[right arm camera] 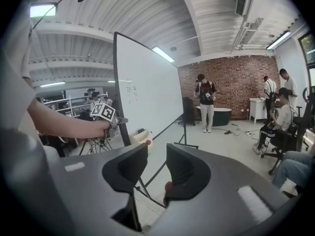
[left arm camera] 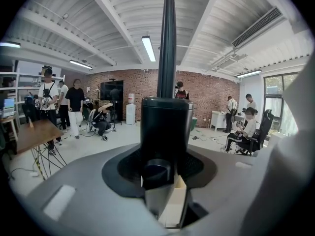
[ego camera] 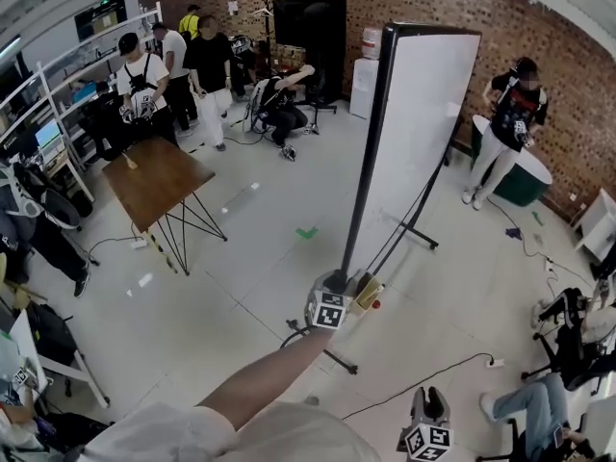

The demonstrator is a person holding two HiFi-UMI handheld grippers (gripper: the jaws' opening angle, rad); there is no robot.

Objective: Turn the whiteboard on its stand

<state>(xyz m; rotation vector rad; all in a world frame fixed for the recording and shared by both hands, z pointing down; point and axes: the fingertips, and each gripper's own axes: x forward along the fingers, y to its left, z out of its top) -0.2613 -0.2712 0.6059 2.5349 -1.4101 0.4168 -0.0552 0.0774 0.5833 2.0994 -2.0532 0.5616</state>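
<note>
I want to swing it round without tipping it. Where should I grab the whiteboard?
Take the black side frame of the whiteboard low down, coming at its thin edge. It is a slim upright bar facing you, narrow enough for tongs; the left tongs grip it there.

Left arm (ego camera: pixel 265 378): bare forearm stretched forward. Left gripper (ego camera: pixel 345 283): jaws closed on the whiteboard frame (ego camera: pixel 369 152) (low on its black edge). Right gripper (right arm camera: pixel 156 176): held low, tilted slightly downward, jaws parted, nothing between
</note>
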